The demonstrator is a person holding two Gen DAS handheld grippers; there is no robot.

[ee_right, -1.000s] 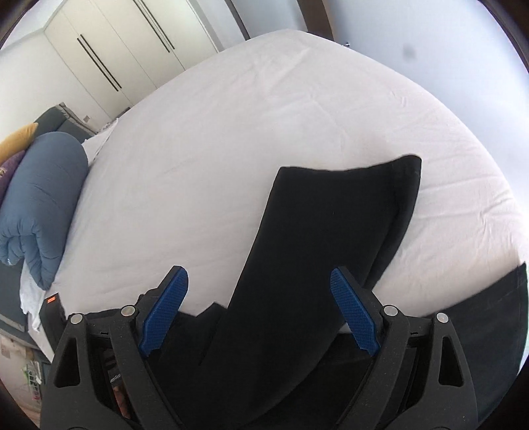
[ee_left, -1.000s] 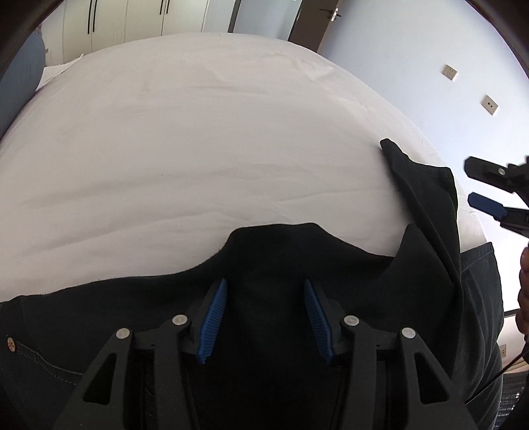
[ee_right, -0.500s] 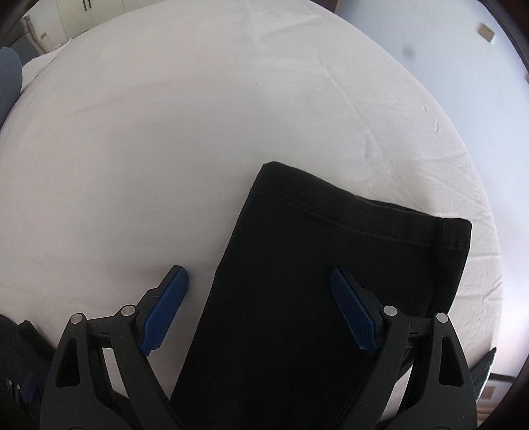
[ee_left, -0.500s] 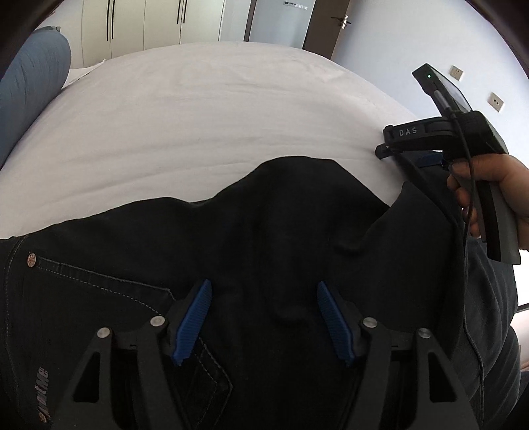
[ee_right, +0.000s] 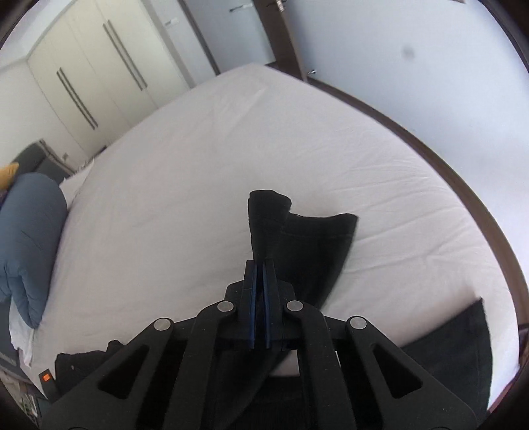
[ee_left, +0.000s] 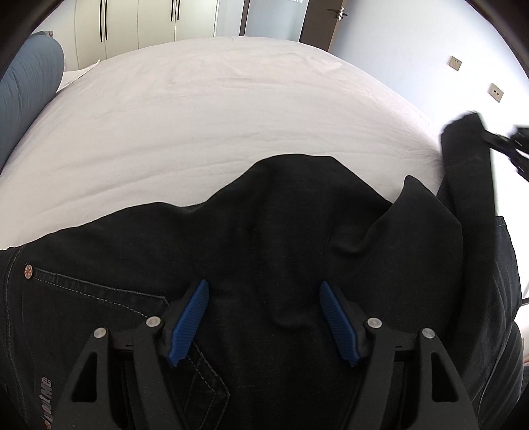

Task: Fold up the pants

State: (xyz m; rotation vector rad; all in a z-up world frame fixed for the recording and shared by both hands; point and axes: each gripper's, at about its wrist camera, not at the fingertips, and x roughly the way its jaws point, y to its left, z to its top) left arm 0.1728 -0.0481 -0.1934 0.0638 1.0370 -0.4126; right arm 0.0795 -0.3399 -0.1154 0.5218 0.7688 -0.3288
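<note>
Right gripper [ee_right: 259, 294]: blue pads pinched together on a leg of the pants [ee_right: 297, 238], cuff end standing up past the fingertips. Whether one layer or more is in the pinch, can't tell; the fingers hide the contact. In the left view the right gripper [ee_left: 496, 142] is just a motion-blurred dark shape at the right edge, touching the raised pant leg.

Left gripper [ee_left: 263, 319]: fingers spread wide, over the black pants [ee_left: 281, 231]. Touching the fabric or just above it, can't tell. Pants fill the lower half of that view; the pocket stitching, a rivet and a partly cut-off logo show lower left. Fabric is bunched into a hump ahead of the pads. Waistband isn't visible, cut off by the frame.

Another dark strip of the pants lies at the lower right edge of the right view, partly out of frame.

Surface: bed [ee_left: 231, 115] with white sheet, lightly creased, dark frame along its far edge. Blue duvet [ee_right: 29, 238] rolled at the left side. Room: cream wardrobe [ee_right: 86, 76] with long dark handles, pale blue wall [ee_right: 413, 66], dark door [ee_left: 320, 20], two wall sockets.
</note>
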